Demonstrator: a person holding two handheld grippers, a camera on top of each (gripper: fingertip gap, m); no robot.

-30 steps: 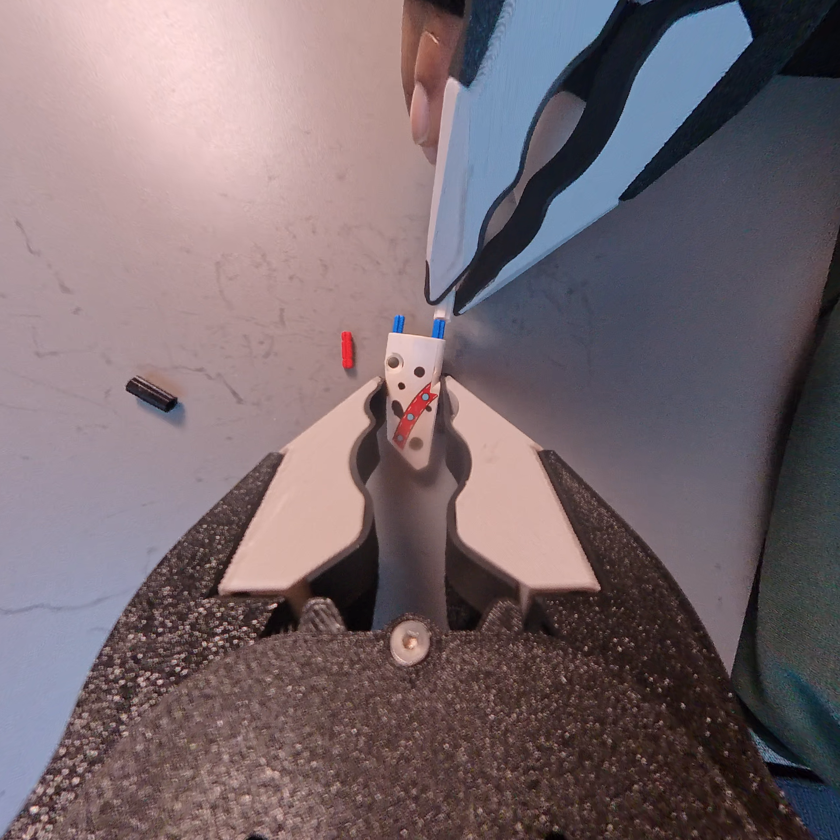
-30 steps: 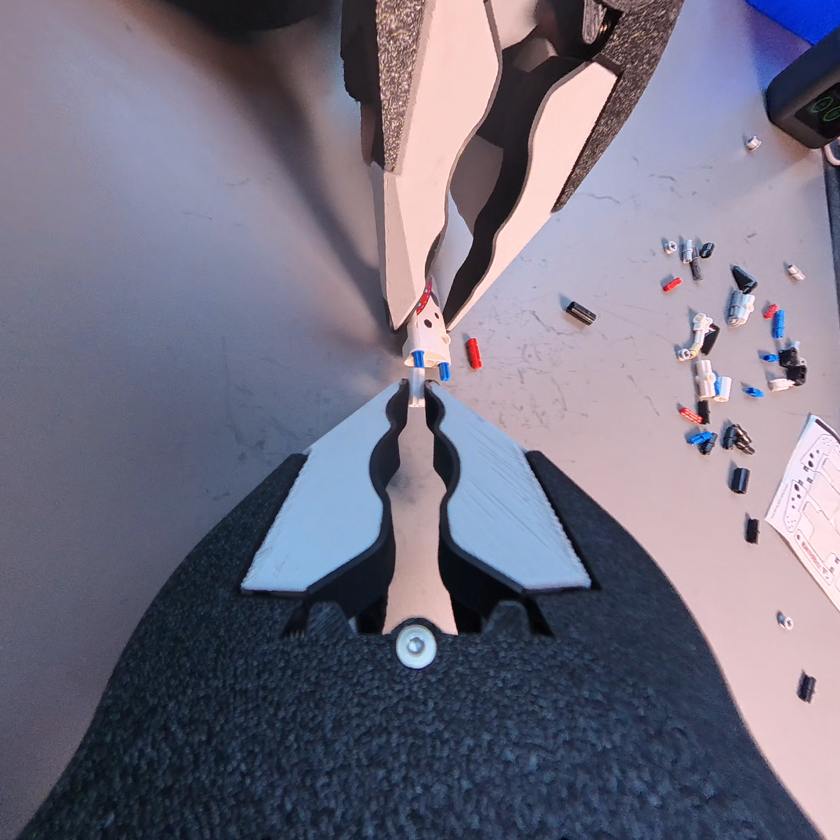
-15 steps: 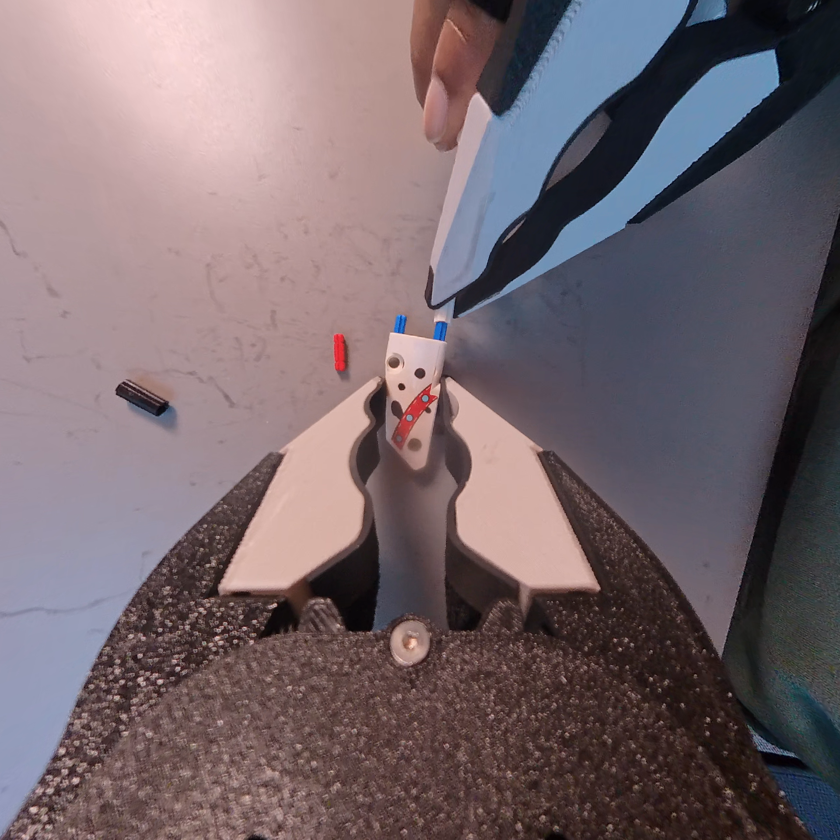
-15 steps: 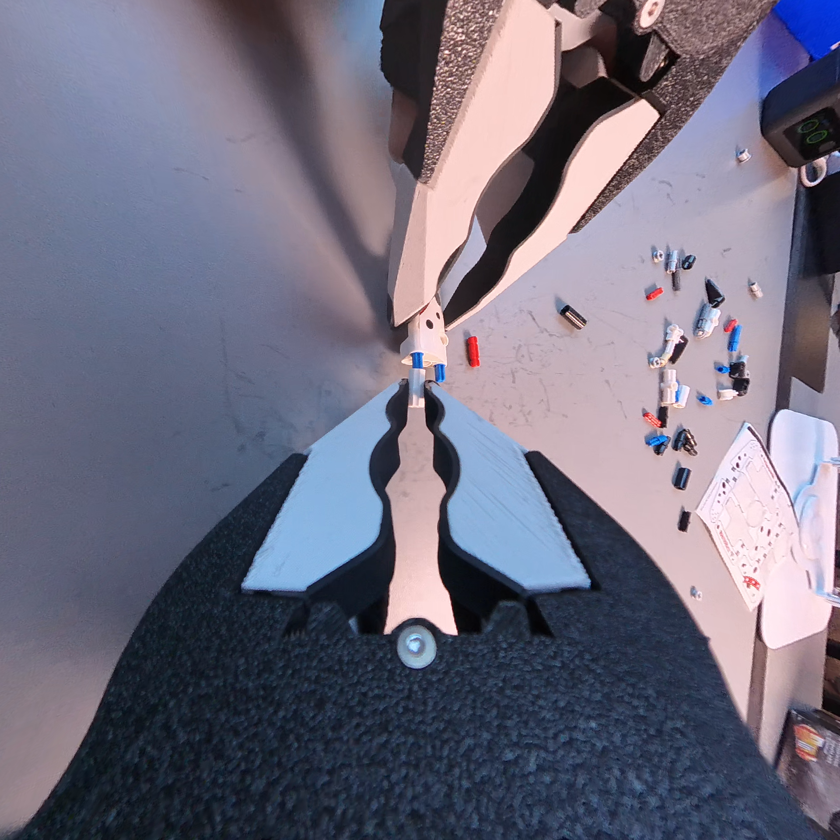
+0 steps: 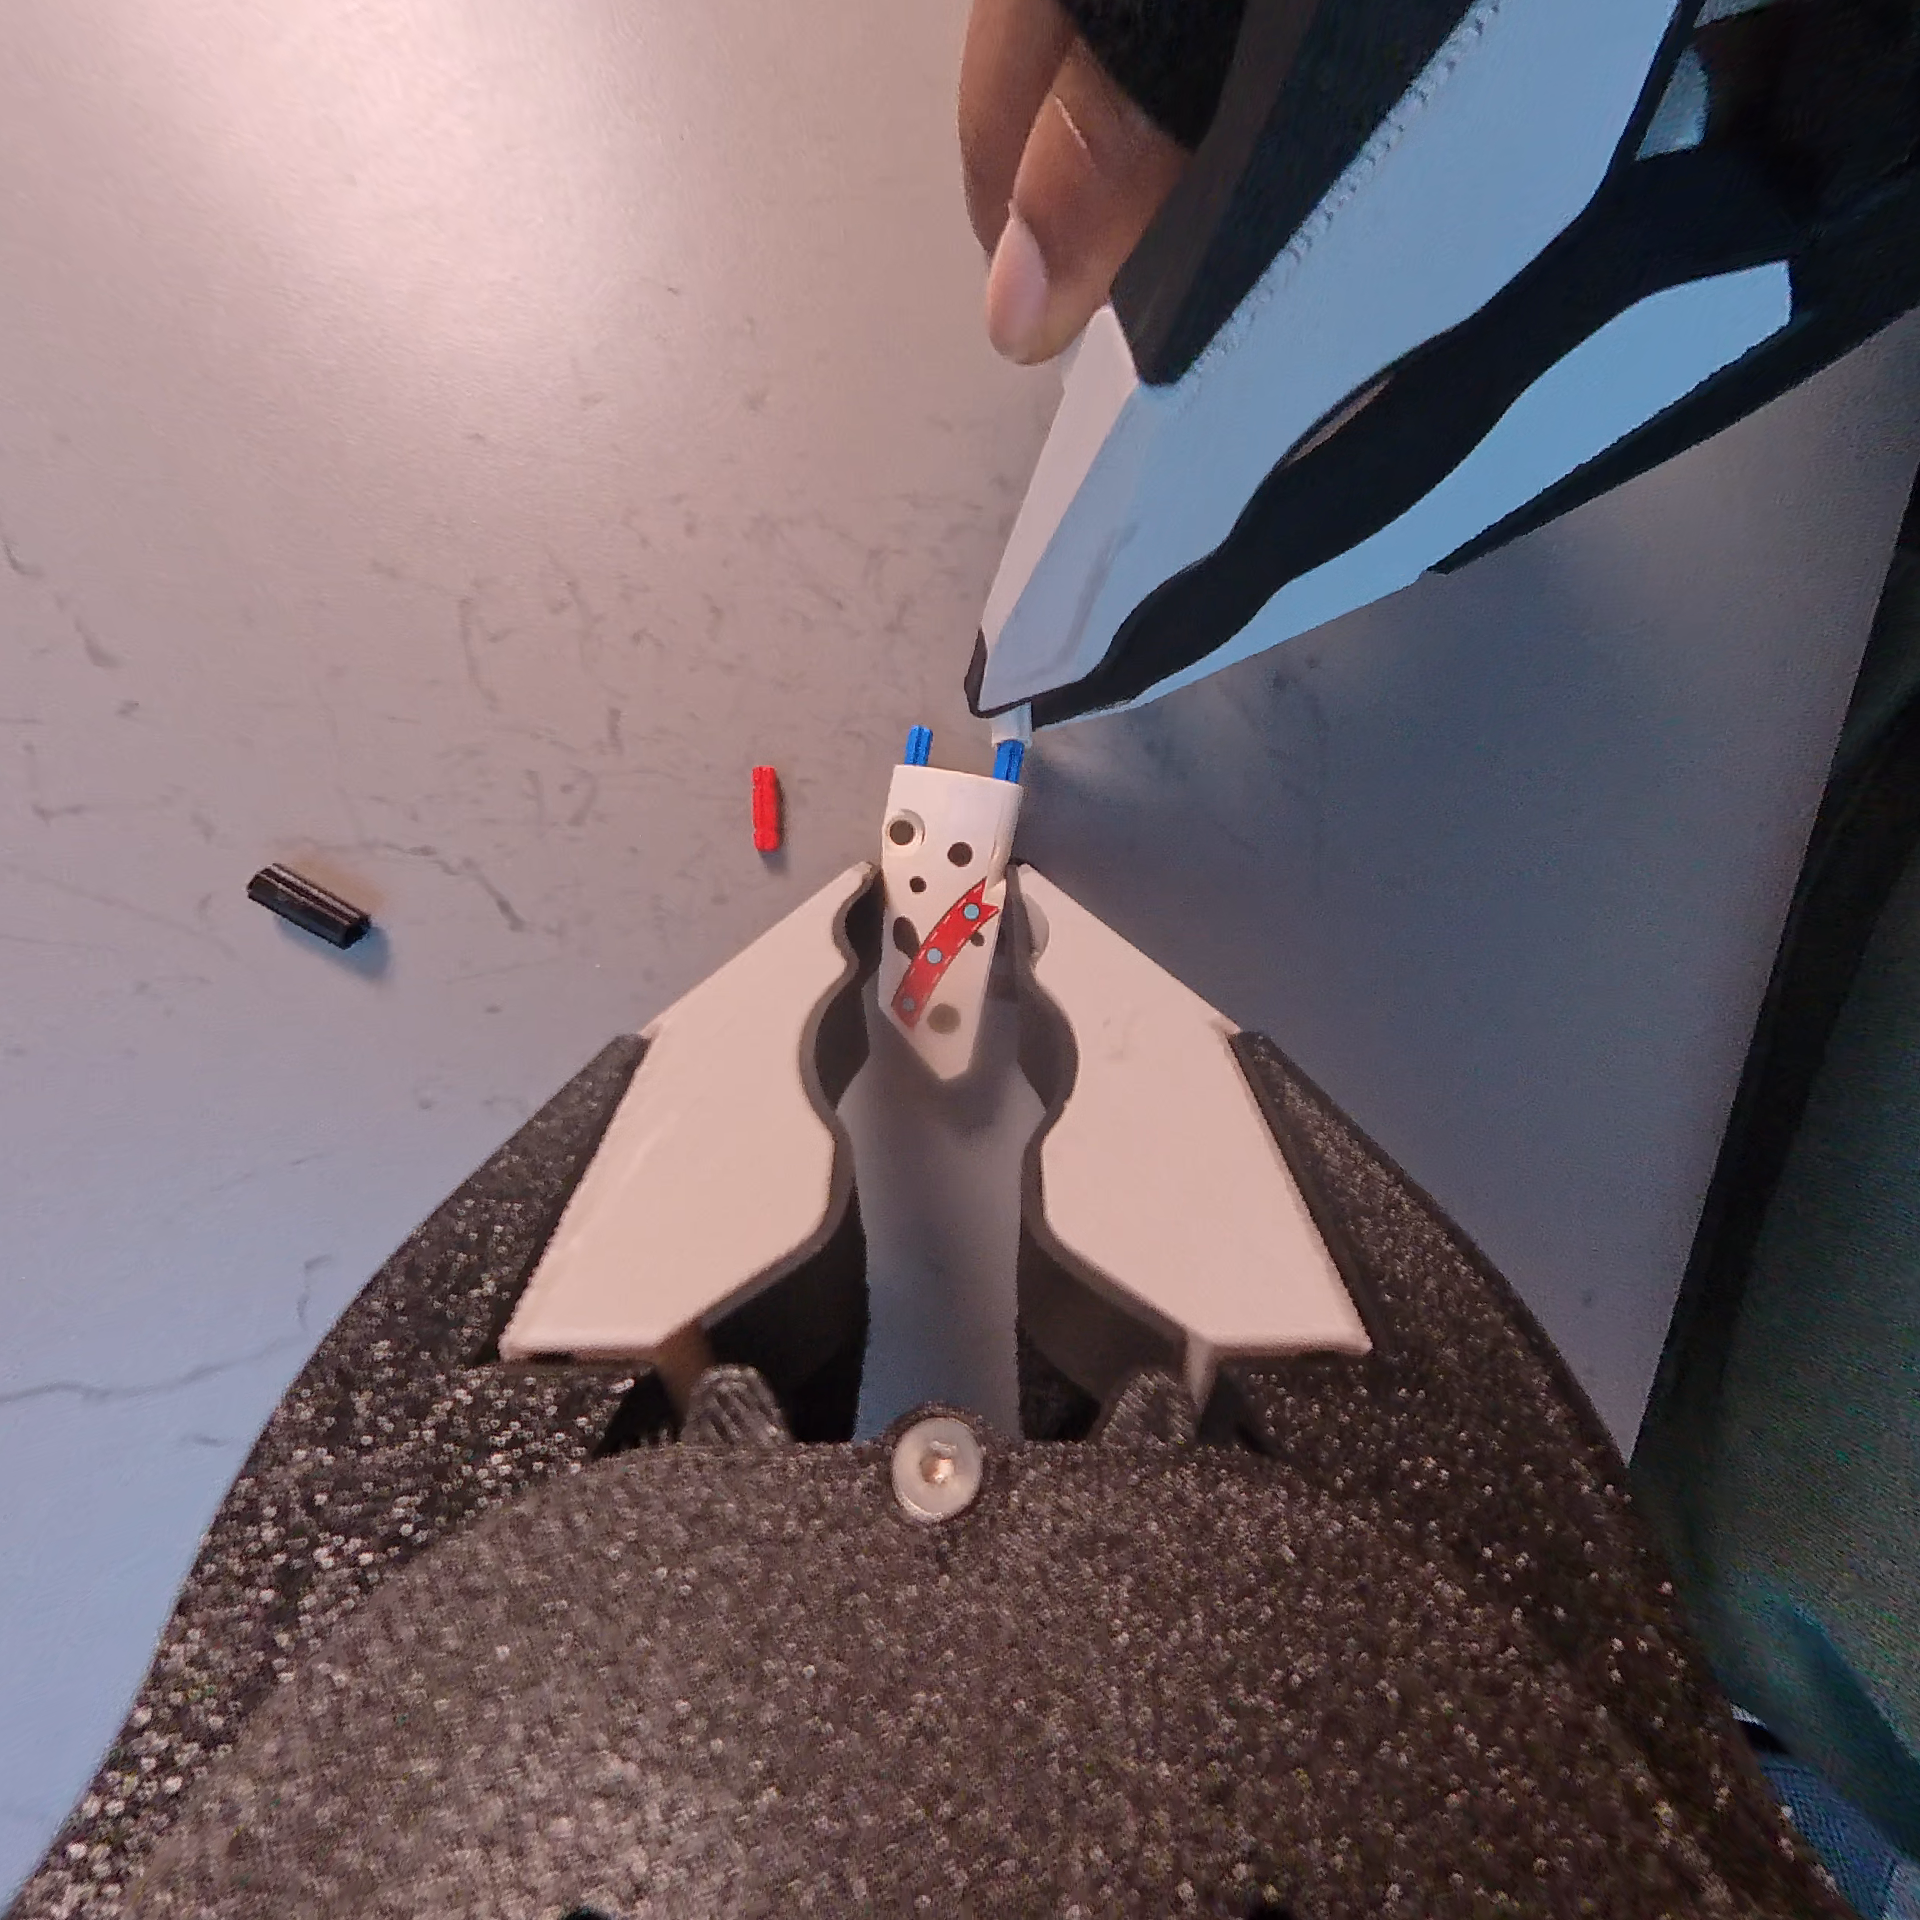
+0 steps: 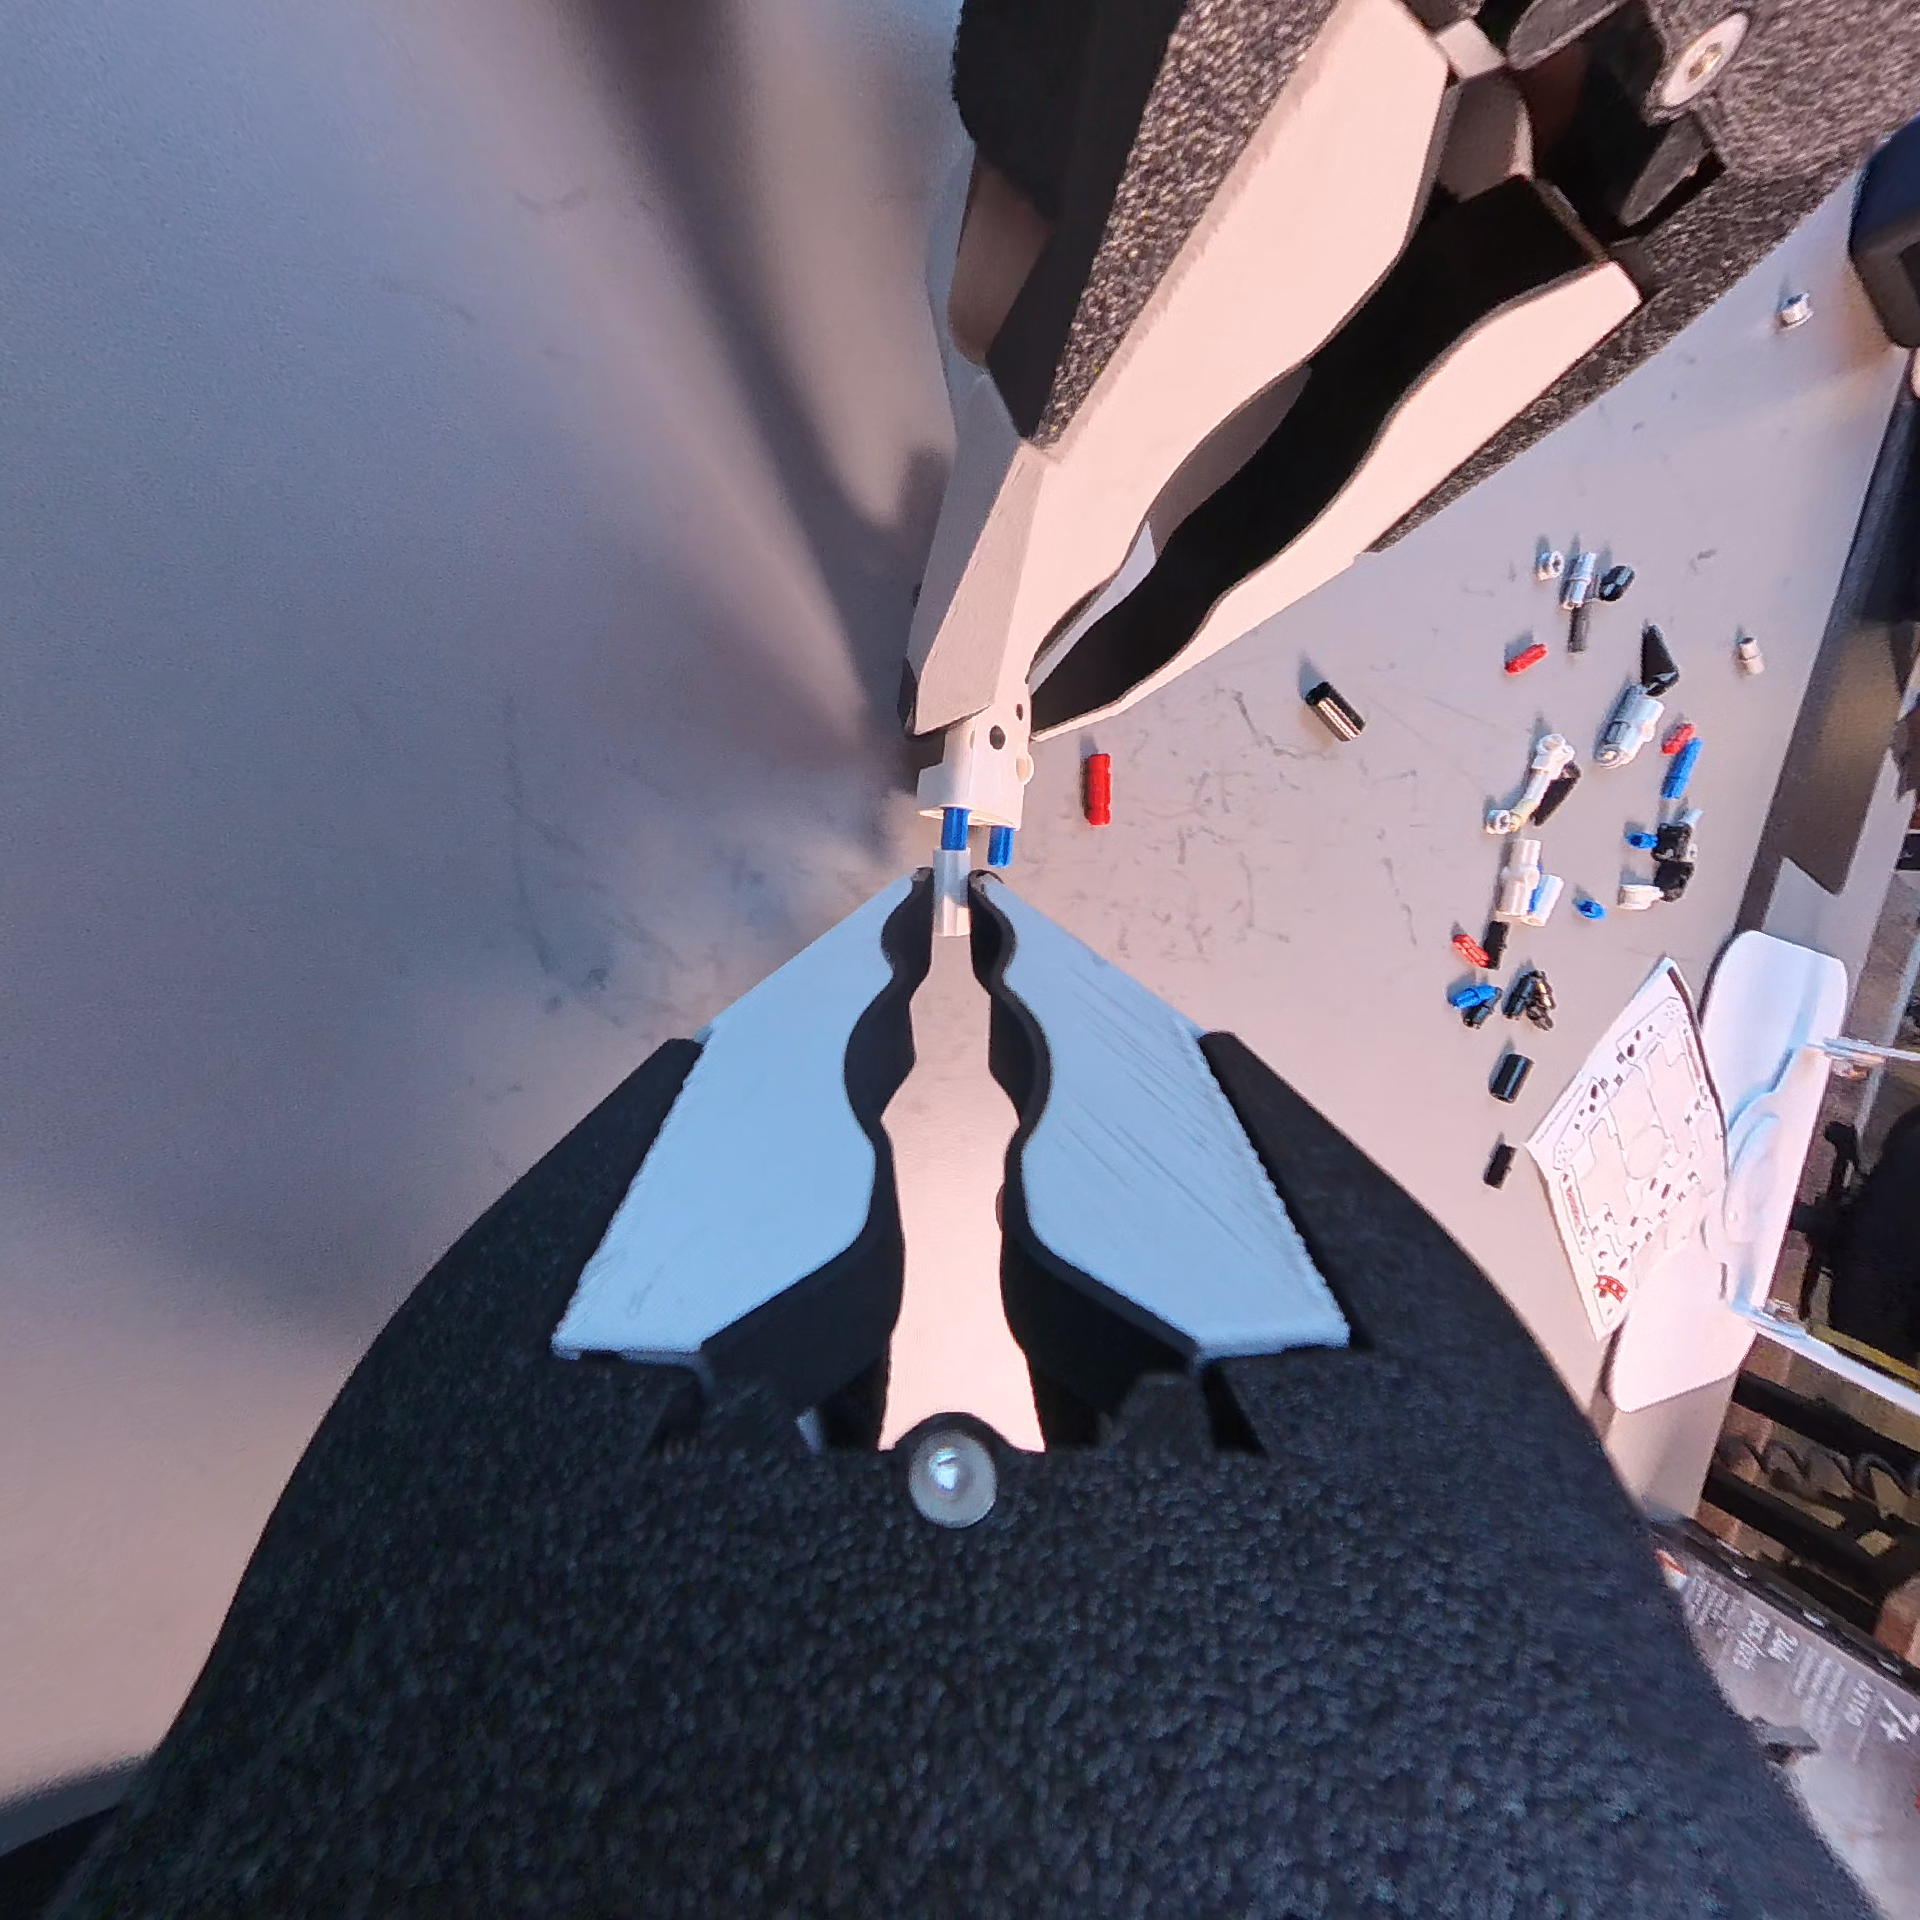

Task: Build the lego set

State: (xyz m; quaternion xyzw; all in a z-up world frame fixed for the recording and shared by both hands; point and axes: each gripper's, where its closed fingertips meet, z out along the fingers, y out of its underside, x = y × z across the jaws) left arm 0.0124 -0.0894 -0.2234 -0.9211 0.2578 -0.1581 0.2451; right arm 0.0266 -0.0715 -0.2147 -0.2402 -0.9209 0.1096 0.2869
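- On the grey table (image 5: 416, 416), at the far left of the left wrist view, a short black pin (image 5: 309, 908) lies by itself, well apart from the jaws.
- Nearer the centre a small red pin (image 5: 765, 809) lies on the table just left of the held piece, not touching it.
- The left gripper (image 5: 940, 914) has its jaws closed to a narrow gap on a white wedge-shaped lego panel (image 5: 940, 914), gripping its narrow lower half; the wider end sticks out past the tips.
- The panel is white with several dark round holes and a red diagonal stripe with pale dots across its face. 2 blue pins (image 5: 918, 744) stand out of its wide end, side by side.
- Right of that, the right gripper (image 5: 1006, 717) comes in from the upper right; a person's fingertip (image 5: 1029, 281) rests along its side.
- In the right wrist view the right gripper (image 6: 948, 896) has its jaws almost closed on a small white connector (image 6: 949, 883), held at the very tips.
- The connector's far end meets 1 of the panel's blue pins (image 6: 952, 827); whether it is seated I cannot tell.
- Farther right, loose lego parts (image 6: 1579, 790) in black, white, blue and red lie scattered on the table, with an instruction sheet (image 6: 1621, 1132) near the edge.
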